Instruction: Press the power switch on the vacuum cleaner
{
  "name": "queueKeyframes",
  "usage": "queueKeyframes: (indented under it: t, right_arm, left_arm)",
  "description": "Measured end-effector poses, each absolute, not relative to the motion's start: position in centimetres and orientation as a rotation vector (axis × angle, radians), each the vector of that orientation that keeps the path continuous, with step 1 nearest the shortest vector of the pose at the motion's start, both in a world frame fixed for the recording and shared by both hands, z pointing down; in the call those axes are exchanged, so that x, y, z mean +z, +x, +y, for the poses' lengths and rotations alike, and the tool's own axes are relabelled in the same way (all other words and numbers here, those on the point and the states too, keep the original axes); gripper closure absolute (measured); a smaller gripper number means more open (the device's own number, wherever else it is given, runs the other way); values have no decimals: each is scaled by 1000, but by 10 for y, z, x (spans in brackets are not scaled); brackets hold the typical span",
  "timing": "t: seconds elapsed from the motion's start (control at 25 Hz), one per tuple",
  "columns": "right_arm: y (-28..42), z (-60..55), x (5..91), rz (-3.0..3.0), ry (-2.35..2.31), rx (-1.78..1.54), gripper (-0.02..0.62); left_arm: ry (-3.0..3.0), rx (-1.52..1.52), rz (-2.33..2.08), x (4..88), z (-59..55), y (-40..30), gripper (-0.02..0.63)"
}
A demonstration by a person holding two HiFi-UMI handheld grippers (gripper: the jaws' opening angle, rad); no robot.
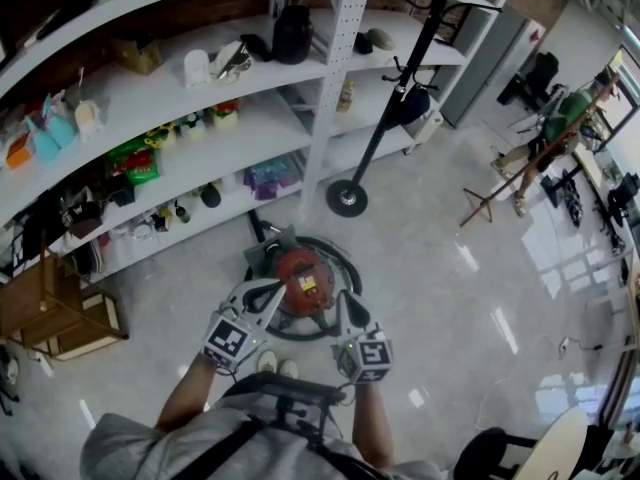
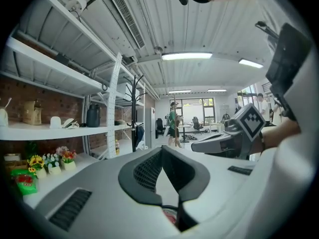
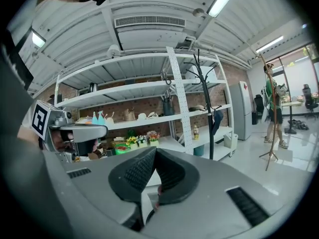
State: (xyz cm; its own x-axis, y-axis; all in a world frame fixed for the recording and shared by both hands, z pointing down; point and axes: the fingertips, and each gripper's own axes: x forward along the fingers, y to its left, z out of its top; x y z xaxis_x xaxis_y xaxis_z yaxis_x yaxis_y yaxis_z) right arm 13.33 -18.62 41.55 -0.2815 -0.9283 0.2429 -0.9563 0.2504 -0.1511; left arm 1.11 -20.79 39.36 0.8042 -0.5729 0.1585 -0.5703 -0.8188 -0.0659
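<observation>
Pale glossy floor is filling the head view, with white shelving [image 1: 200,118] running along its far side. Vacuum cleaner [image 1: 303,278] is sitting on that floor: a round red body with a dark hose [image 1: 345,268] ringing it. Left tool [image 1: 268,293] and right tool [image 1: 346,303] are hanging above it and flanking it, tips pointing forward and down. The left tip is overlapping the red top and the right tip is sitting over the hose ring, so I'm reading left as nearer. The switch is too small to pick out.

Left gripper view: left tool [image 2: 162,151] is showing its pads pressed together with nothing pinched. A red sliver of the vacuum cleaner [image 2: 170,217] is peeking in below the jaws, so the target is lying low and dead ahead.

Right gripper view: right tool [image 3: 154,153] is likewise closed on nothing and aiming at the shelving.
</observation>
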Motion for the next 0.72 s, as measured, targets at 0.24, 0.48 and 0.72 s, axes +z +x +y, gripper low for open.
queueKeyframes:
  t: [0.24,0.48,0.72]
  right_arm:
    - [139,-183,398,-2437,1829,344,583]
    - [141,-182,380,-2451,1852,330,583]
    - [141,-180,363,-2479,1875,266,583]
  left_arm:
    - [-2935,-225,924,369,-209,12,598]
    - [-2906,-203,920,356,-209,11,598]
    - [-2873,-175,923,344,-213,7,598]
